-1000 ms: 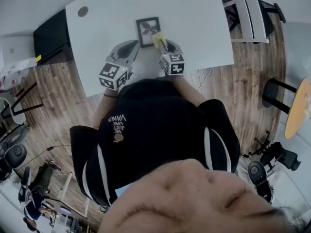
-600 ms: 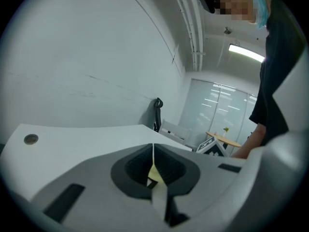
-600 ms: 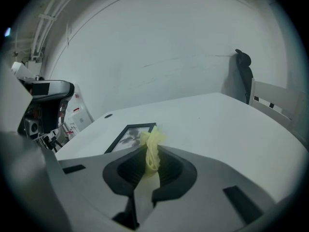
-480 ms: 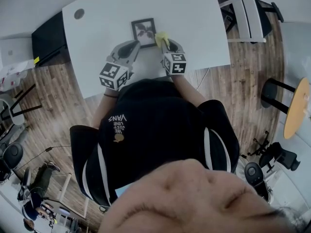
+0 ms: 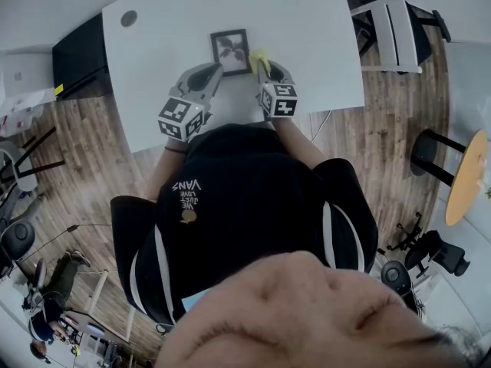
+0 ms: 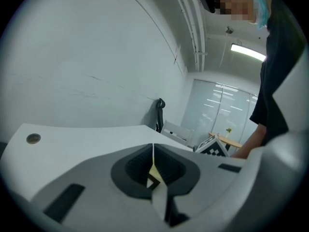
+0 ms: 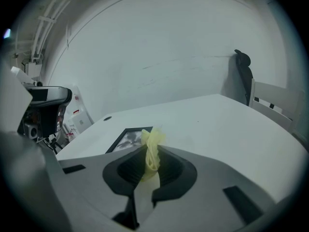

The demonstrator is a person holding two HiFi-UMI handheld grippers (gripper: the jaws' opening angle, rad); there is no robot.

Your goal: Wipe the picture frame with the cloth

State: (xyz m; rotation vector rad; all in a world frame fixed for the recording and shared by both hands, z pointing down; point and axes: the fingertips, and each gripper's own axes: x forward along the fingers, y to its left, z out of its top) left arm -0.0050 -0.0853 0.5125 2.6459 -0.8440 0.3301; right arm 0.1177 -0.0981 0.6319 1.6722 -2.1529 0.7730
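A black picture frame (image 5: pixel 231 51) lies flat on the white table (image 5: pixel 307 29). In the head view my right gripper (image 5: pixel 262 64) is shut on a bunched yellow cloth (image 5: pixel 258 55), which sits just off the frame's right edge. The right gripper view shows the cloth (image 7: pixel 152 149) standing up between the shut jaws of the right gripper (image 7: pixel 152 161), with the frame (image 7: pixel 128 138) just ahead and to the left. My left gripper (image 5: pixel 213 69) rests by the frame's near left corner. In its own view the left gripper (image 6: pixel 153 153) is shut, with only slivers of yellow and black showing past its tips.
A round grommet (image 5: pixel 129 18) is set in the table's far left corner. A white chair (image 5: pixel 391 25) stands beyond the table's right end, a black cabinet (image 5: pixel 77 56) at its left, and a round wooden table (image 5: pixel 468 175) at far right. The person's torso fills the near side.
The right gripper with the cloth has shifted slightly right and away, from over the frame's right edge to just beside it. The left gripper has hardly moved.
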